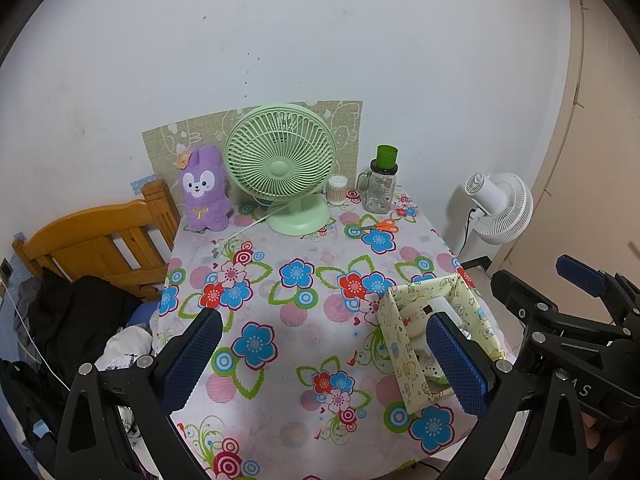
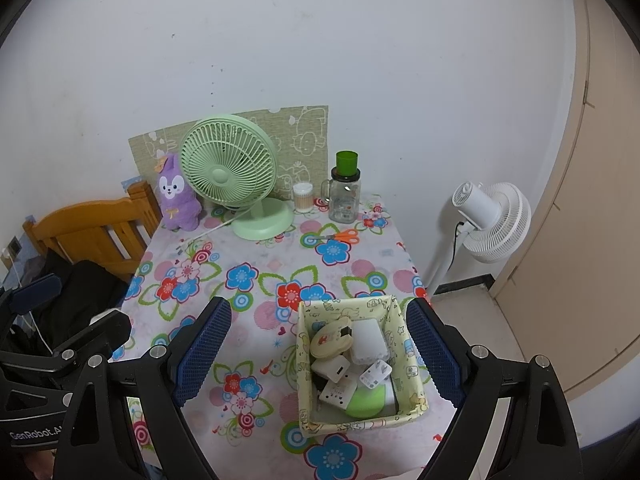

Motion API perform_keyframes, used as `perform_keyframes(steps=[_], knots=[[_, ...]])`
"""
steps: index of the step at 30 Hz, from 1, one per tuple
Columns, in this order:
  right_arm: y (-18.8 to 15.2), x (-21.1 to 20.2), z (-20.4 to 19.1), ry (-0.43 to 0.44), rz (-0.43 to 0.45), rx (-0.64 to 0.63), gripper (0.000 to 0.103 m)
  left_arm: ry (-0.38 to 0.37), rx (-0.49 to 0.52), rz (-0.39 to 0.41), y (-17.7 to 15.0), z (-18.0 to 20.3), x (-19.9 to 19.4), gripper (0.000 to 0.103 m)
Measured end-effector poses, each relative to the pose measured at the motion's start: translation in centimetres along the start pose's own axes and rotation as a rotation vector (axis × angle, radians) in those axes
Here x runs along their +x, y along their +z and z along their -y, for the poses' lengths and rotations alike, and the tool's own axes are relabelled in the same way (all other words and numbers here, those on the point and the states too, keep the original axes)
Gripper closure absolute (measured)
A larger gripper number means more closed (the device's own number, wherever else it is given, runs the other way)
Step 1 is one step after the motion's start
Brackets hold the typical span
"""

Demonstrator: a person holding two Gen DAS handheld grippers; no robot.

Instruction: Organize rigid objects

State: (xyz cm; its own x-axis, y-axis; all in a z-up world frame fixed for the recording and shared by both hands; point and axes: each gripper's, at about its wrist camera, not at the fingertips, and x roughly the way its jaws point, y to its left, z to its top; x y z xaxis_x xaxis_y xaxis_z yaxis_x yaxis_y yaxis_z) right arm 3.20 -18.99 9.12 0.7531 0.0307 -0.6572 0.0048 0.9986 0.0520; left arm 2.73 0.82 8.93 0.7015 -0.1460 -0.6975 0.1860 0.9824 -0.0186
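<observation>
Flowered cloth covers the surface [image 2: 256, 280] where small stiff, light chargers [image 2: 374, 376] are held in a soft fabric basket [image 2: 362, 426], best taken by its rim, with both the left tool [image 1: 324, 356] and the right tool [image 2: 320, 352] spread apart and empty

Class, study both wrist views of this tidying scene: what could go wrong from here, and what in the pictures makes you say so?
1. The fabric basket sits near the table's right edge; a sideways nudge might push it off.
2. Its walls look soft, so squeezing them with the open right gripper may buckle them and spill the chargers.
3. The scissors lie loose beside the green fan's cord, which reaching arms might snag.
</observation>
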Motion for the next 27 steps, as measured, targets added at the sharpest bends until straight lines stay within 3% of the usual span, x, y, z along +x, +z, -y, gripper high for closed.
perform_keyframes(steps=[27], knots=[[0.1, 1.2, -0.8, -0.035, -0.020, 0.009, 0.012, -0.026, -0.006, -0.012, 0.9, -0.5, 2.0, 0.000]])
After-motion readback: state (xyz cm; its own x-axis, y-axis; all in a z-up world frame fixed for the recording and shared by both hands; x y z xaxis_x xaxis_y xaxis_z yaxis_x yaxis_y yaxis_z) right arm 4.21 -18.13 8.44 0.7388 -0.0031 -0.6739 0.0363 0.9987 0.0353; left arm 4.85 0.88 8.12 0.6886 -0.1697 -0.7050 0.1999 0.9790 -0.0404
